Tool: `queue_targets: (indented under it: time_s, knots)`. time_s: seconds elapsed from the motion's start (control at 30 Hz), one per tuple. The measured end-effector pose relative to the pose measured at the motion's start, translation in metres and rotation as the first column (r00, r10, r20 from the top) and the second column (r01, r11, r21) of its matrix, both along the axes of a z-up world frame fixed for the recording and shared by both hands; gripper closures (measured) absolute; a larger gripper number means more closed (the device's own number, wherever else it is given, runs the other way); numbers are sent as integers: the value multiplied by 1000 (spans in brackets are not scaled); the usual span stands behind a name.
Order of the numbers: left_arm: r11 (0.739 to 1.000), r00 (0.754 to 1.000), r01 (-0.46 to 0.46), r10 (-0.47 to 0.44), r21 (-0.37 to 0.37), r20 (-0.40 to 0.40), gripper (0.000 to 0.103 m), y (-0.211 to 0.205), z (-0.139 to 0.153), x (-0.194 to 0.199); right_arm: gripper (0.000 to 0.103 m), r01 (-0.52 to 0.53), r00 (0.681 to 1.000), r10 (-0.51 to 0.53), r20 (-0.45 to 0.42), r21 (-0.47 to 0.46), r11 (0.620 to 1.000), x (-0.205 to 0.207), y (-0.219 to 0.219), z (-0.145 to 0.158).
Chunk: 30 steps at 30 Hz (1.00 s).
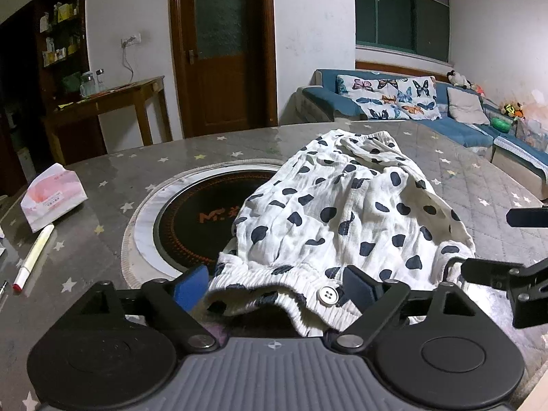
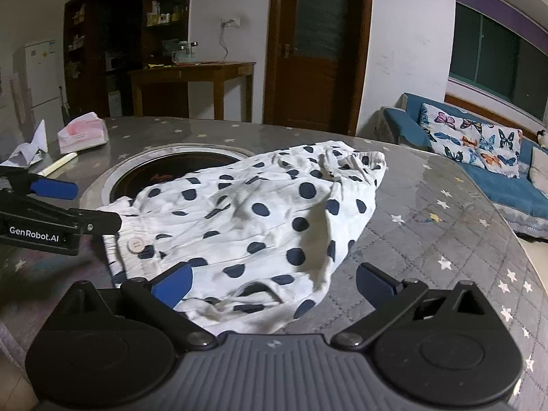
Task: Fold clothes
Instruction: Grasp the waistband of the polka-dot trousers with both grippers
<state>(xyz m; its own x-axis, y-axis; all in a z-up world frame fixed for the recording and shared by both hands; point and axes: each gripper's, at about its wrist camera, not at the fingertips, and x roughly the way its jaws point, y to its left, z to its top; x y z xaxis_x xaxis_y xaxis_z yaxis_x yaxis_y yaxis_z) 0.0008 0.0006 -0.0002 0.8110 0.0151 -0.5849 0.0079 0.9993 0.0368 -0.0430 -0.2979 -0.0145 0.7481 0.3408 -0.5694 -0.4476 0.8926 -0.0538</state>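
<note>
While the shorts (image 1: pixel 346 212) lie crumpled on the table (image 1: pixel 102 239), partly draped over the round hob (image 1: pixel 191 219) sunk in its middle, I have both tongs down at the near edge of the cloth. My left gripper (image 1: pixel 277 286) stands wide apart, its blue pads either side of the elastic waistband where the button (image 1: pixel 327 296) sits — the band lies between the jaws, but I see no pad pressing on it. My right gripper (image 2: pixel 274 282) is spread as wide as it goes, straddling the near hem on the other side, and again nothing is pinched.

I judge this to be the very start of the fold: the garment is bunched, one end ruffled up at the far side, and no crease has been laid. The step in hand is taking hold of the near edge at two points.

Next I would close both tongs on a single run of edge — not a wad of several layers — then lift and draw the cloth taut so it can be spread flat. The fabric looks thin and loose, so it should drape and slip easily. A tissue pack (image 1: pixel 53 195) and a pen (image 1: pixel 32 257) lie well off to the left.
</note>
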Motion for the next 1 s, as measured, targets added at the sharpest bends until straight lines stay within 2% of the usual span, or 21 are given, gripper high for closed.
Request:
queue_targets:
  time_s: [0.2, 0.27, 0.53, 0.73, 1.0]
  knots:
    - [1000, 1000, 4, -4, -11, 6, 4, 3, -2, 2, 0, -2, 1000, 2, -21, 12, 1000, -6, -8, -1]
    - [1000, 1000, 9, -9, -2, 21, 0, 1, -2, -4, 0, -12, 1000, 12, -20, 9, 1000, -8, 3, -3]
    - [1000, 1000, -3, 3, 4, 14, 0, 3, -10, -12, 0, -60, 998, 60, -24, -9, 998, -19, 20, -13]
    - [999, 999, -51, 51, 2, 3, 0, 17, -13, -11, 1, -113, 993, 113, -19, -30, 993, -25, 32, -16]
    - [995, 995, -98, 98, 19, 10, 1, 34, -8, 7, 12, -201, 979, 200, -29, -49, 978, -36, 45, -21]
